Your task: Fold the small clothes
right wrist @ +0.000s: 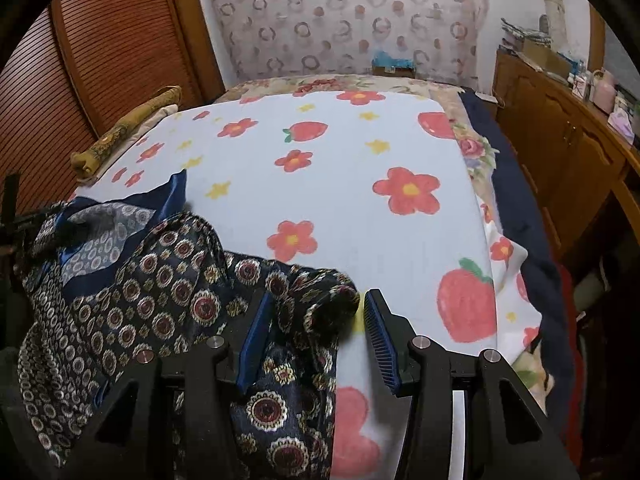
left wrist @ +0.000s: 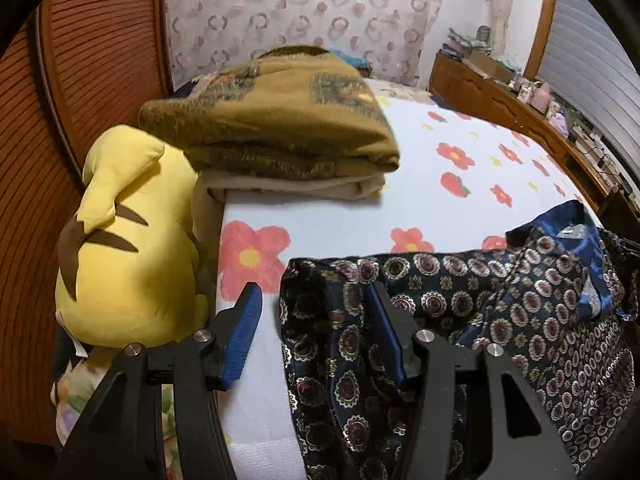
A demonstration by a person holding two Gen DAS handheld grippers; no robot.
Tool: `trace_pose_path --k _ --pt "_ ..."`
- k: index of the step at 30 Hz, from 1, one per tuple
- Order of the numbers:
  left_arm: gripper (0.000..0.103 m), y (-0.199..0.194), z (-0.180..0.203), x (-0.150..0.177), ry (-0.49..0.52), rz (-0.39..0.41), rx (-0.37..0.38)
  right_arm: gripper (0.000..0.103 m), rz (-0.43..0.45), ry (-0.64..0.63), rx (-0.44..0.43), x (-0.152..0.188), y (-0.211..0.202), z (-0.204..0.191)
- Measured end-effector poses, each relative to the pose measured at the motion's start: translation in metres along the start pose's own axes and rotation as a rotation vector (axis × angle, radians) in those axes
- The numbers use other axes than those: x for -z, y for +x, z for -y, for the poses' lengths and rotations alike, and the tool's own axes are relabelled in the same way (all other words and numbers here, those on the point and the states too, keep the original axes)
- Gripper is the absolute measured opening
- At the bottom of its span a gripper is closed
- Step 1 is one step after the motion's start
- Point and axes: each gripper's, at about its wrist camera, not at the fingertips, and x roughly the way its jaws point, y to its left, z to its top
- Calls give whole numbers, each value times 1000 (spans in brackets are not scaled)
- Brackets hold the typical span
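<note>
A big bed [right wrist: 340,200] was seen, covered by a white blanket [left wrist: 420,208] printed with red flowers and strawberries. At the far left side of the bed, a brown folded blanket [left wrist: 280,120] was laid on top of a beige one, and a yellow plush toy [left wrist: 128,248] was propped just beside them at the bed's edge. A wooden cabinet [right wrist: 560,140] was seen along the right side of the room, with small things piled on top. The small piece of clothing, a dark blue patterned garment [left wrist: 500,300] with round red and gold medallions and a shiny blue lining, was spread in a crumpled heap on the near part of the bed, between the two grippers. The left gripper [left wrist: 316,304] was held low over the garment's left edge; its jaws were spread wide, with one blue pad over the white blanket and the other lying against the cloth, and nothing was pinched. The right gripper [right wrist: 316,312] was held at the garment's right edge; its jaws were also spread wide, a bunched fold of cloth was sitting between them, and it was not squeezed.
</note>
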Motion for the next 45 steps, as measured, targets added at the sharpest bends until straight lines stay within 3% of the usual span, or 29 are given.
trace_pose_path --k 6,8,9,11,12,14,16,21,26,32,35,38,42,45 --pt "52 -1 1 2 1 12 0 50 -1 -20 27 -2 1 -5" --pt "41 -1 2 2 2 13 13 49 -1 -30 24 0 2 -7" --pt "36 -1 3 2 4 12 30 45 -1 -38 19 1 1 -8" --pt "6 -4 7 2 10 18 69 8 -4 -56 -20 5 1 -12" --pt "6 -10 11 2 9 41 83 8 -17 -81 -68 7 0 -18" --pt "4 -27 19 1 9 95 96 7 7 -175 -81 13 -9 -35" --pt "4 -54 28 -3 5 170 134 7 31 -180 -105 12 -22 -41" --pt "4 -123 56 -24 47 349 159 6 197 -143 -101 -8 -91 -38" --pt "4 -193 77 -54 60 540 173 6 376 -194 -35 -38 -172 -48" --pt "4 -247 82 -103 81 696 164 6 570 -268 50 -76 -269 -63" --pt "4 -250 80 -129 88 719 154 6 613 -293 95 -98 -292 -67" --pt "4 -228 77 -160 82 705 123 6 597 -289 134 -122 -285 -64" --pt "4 -186 72 -186 67 667 75 6 536 -254 199 -154 -238 -56" --pt "4 -140 70 -198 58 587 67 6 458 -236 215 -174 -186 -71"
